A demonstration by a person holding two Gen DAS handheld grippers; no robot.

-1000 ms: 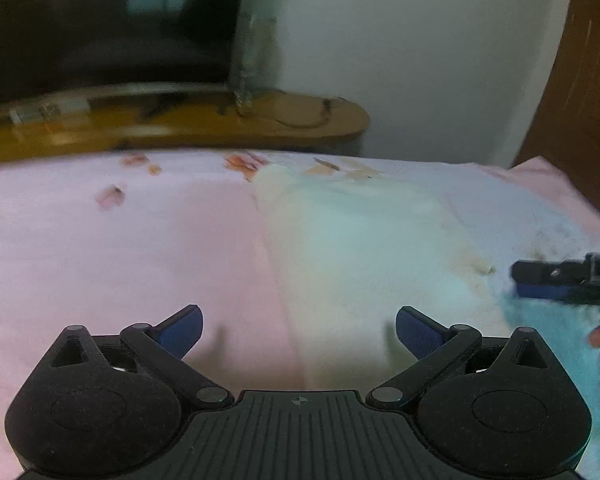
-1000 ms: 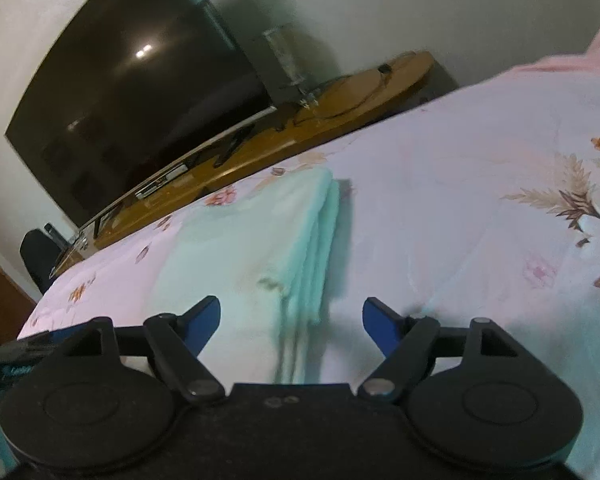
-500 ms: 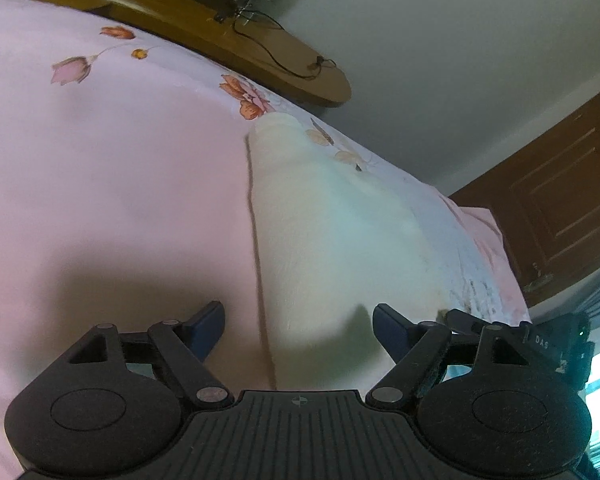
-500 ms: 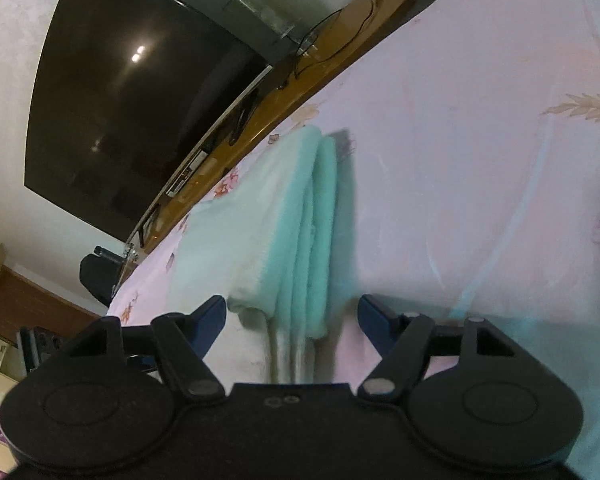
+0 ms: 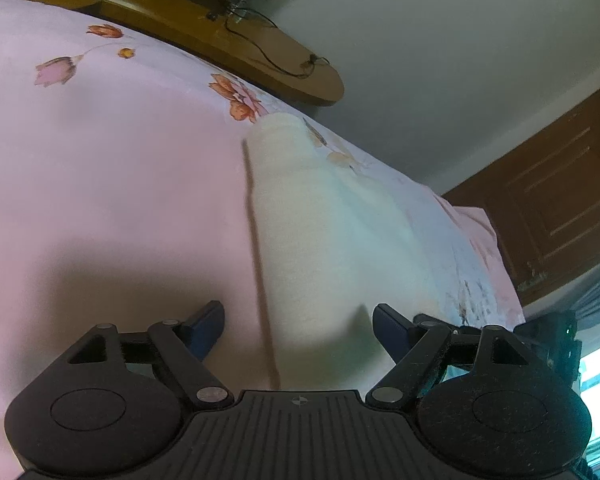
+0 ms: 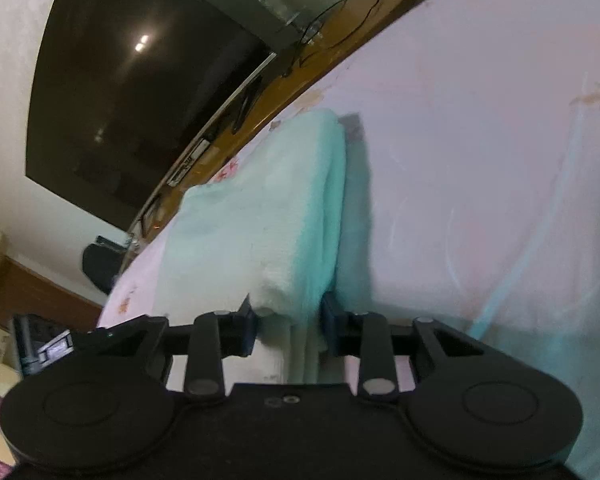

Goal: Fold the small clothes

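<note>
A pale mint, fluffy folded cloth (image 5: 332, 240) lies as a long strip on the pink floral bedsheet (image 5: 112, 184). My left gripper (image 5: 298, 326) is open, its blue fingertips either side of the cloth's near left corner, low over the sheet. In the right wrist view the same cloth (image 6: 260, 220) shows stacked layers along its right edge. My right gripper (image 6: 288, 322) is shut on the cloth's near right corner, the pads pinching the layered edge. The right gripper's body shows in the left wrist view at the far right (image 5: 556, 336).
A wooden TV stand (image 5: 220, 40) with cables runs along the far side of the bed, a large dark TV (image 6: 132, 92) above it. A brown wooden door (image 5: 560, 208) stands to the right. A dark chair (image 6: 100, 268) sits beyond the bed's left end.
My right gripper has closed from open onto the cloth's near right corner. Both grippers dropped low to the cloth's near end over the last second; the left stayed open.
</note>
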